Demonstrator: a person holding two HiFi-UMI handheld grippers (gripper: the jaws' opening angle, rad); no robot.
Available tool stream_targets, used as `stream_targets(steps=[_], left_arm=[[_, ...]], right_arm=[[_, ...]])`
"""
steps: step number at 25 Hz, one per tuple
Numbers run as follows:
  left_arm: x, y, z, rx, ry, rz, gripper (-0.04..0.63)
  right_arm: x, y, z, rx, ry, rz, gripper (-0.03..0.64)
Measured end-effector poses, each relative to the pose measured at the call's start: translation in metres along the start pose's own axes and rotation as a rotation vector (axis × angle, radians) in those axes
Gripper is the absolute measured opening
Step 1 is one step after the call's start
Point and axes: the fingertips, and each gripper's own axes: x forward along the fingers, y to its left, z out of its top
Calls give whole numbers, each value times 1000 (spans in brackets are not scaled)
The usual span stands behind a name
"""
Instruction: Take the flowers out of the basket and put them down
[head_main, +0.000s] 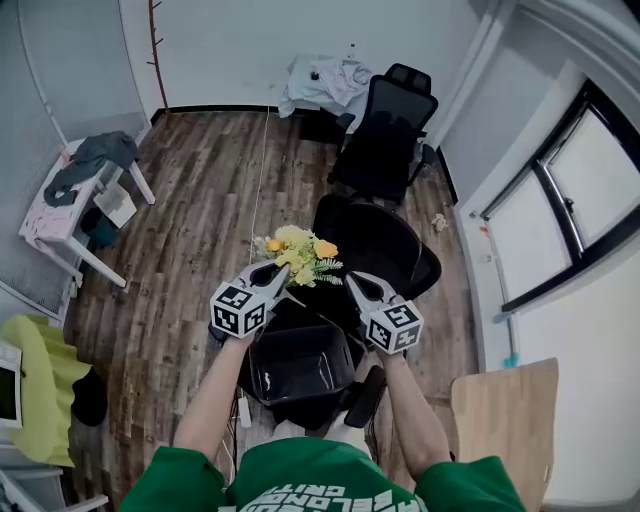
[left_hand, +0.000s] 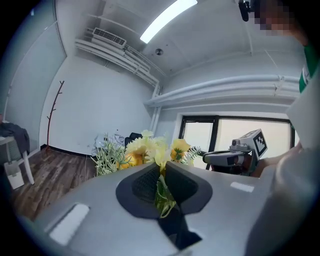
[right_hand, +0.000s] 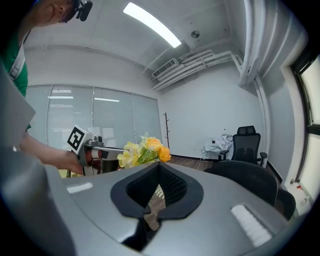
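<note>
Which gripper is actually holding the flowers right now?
The left gripper: the stems of the flowers are pinched between its jaws. The right gripper is closed on nothing, just beside them.

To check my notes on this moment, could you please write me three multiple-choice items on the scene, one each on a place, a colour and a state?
1. Where are the flowers?
A. in the left gripper, held clear of the basket
B. down in the basket
C. nowhere in view

2. What colours are the blooms?
A. red and white
B. blue and purple
C. yellow and orange

3. How does the left gripper stand?
A. wide open and empty
B. shut on the stems
C. out of view

Answers:
1 A: the head view shows the flowers at the left gripper's tips and the basket empty below.
2 C: all three views show yellow and orange blooms with green sprigs.
3 B: the left gripper view shows the green stems pinched between its jaws.
</note>
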Motion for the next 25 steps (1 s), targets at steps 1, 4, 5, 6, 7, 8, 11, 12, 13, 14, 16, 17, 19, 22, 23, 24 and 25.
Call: stream_targets(steps=[1, 4, 5, 6, 7, 8, 11, 12, 13, 14, 16, 17, 19, 22, 23, 24, 25], left_arm=[[-3, 1, 7, 4, -8, 1, 54], [-11, 1, 17, 13, -19, 3, 54], [-13, 0, 21, 19, -22, 2, 54], [-14, -1, 24, 25, -26, 0, 54], [-16, -2, 27, 30, -30, -3, 54], [-18, -3, 29, 35, -33, -7, 54], [-21, -8, 33, 42, -39, -25, 54], [-21, -11, 33, 44, -40, -34, 54], [-20, -15, 32, 43, -41, -46, 54], [-18, -21, 31, 41, -40, -61, 54], [-10, -34, 29, 40, -33, -97, 54], [-4, -42, 28, 43, -28, -117, 54], [11, -65, 28, 54, -21, -163, 54], [36, -116, 29, 73, -14, -254, 54], [46, -137, 29, 83, -10, -288, 54], [56, -160, 29, 95, -6, -323, 54], [67, -184, 28, 107, 1, -359, 54]], right_arm=[[1, 4, 5, -10, -1, 4, 6], [-1, 15, 13, -28, 2, 14, 5], [-2, 18, 17, -35, -1, 17, 6], [-3, 20, 21, -41, -5, 18, 6], [-3, 23, 24, -47, -10, 19, 6], [-4, 25, 27, -51, -15, 18, 6], [-8, 30, 33, -61, -26, 5, 5], [-12, 31, 34, -62, -29, -5, 6], [-16, 30, 35, -61, -33, -17, 6], [-22, 28, 35, -58, -36, -33, 6], [-37, 20, 36, -54, -42, -69, 6], [-46, 15, 37, -54, -45, -88, 6], [-70, 3, 35, -52, -52, -133, 6], [-122, -16, 30, -45, -68, -218, 6], [-144, -23, 28, -41, -74, -248, 6], [-167, -31, 26, -33, -83, -280, 6], [-191, -39, 24, -19, -94, -315, 6]])
